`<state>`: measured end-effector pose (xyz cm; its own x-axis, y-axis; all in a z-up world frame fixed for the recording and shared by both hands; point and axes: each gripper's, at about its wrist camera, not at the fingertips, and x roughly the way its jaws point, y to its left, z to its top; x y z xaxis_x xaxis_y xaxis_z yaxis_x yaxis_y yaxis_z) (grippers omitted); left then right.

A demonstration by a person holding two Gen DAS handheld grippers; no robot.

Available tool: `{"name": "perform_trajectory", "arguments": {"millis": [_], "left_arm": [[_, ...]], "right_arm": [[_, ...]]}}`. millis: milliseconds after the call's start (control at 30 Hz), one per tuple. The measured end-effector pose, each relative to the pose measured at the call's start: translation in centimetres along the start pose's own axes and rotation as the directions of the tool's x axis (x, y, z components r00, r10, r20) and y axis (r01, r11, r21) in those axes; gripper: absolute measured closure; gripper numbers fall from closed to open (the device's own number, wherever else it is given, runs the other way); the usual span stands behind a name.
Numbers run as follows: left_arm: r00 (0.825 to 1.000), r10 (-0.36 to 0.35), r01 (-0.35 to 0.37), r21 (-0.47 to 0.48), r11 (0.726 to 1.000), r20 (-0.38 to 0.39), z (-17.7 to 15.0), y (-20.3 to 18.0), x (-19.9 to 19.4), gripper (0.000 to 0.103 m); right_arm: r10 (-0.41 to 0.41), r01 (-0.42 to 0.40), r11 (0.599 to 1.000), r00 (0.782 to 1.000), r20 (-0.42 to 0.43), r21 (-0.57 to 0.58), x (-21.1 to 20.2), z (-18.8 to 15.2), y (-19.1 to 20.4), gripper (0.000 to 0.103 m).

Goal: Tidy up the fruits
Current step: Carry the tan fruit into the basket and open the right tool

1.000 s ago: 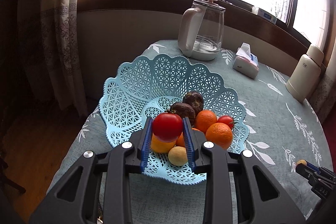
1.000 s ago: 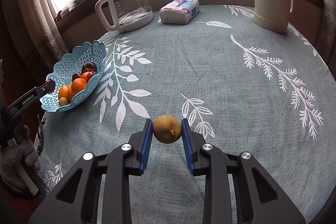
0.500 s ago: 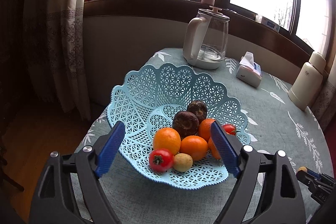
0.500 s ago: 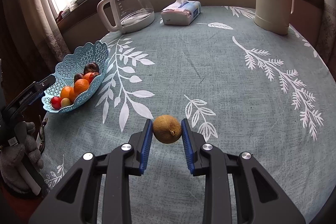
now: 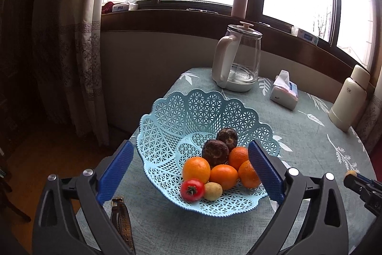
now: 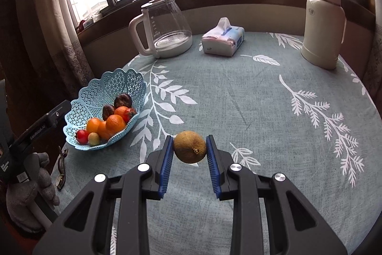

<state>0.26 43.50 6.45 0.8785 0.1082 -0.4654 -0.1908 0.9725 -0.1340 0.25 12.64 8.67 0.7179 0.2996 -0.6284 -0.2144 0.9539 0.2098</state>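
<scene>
The right gripper clasps a brownish fruit at frame centre. The left gripper gapes empty before the blue basket. Next, I judge, the fruit goes to that basket at left.

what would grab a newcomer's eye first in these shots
First, the light blue lattice basket near the table's edge, piled with oranges, two dark fruits and a red tomato, framed by the open left gripper. Then the brownish round fruit clamped in the right gripper above the leaf-patterned tablecloth.

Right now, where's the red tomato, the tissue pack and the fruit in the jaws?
red tomato (image 5: 192,190), left wrist view, its top.
tissue pack (image 6: 223,41), right wrist view, front face.
brownish-yellow fruit (image 6: 189,146), right wrist view, middle.
</scene>
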Motion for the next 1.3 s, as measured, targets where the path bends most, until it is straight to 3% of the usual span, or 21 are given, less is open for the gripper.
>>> {"name": "perform_trajectory", "arguments": {"millis": [200, 400, 767, 1300], "left_arm": [[1.0, 0.005, -0.004, -0.021, 1.0, 0.019, 0.5, 0.7, -0.9, 0.004], [0.999, 0.014, -0.013, -0.036, 0.999, 0.032, 0.9, 1.4, -1.5, 0.004], [0.997, 0.057, -0.054, -0.061, 0.997, 0.059, 1.6, 3.2, -2.2, 0.004], [0.996, 0.076, -0.073, -0.077, 0.994, 0.035, 1.5, 3.8, -1.0, 0.004]], "right_arm": [[0.043, -0.041, 0.999, 0.997, 0.071, -0.032, -1.0, 2.7, 2.4, 0.075], [0.085, -0.08, 0.994, 0.993, 0.077, -0.07, -0.1, 4.3, 5.1, 0.075], [0.101, -0.099, 0.987, 0.995, 0.01, -0.123, 5.6, 6.2, 9.0, 0.075], [0.07, -0.082, 0.99, 0.992, -0.109, -0.111, 13.6, 6.9, 10.3, 0.074]]}}
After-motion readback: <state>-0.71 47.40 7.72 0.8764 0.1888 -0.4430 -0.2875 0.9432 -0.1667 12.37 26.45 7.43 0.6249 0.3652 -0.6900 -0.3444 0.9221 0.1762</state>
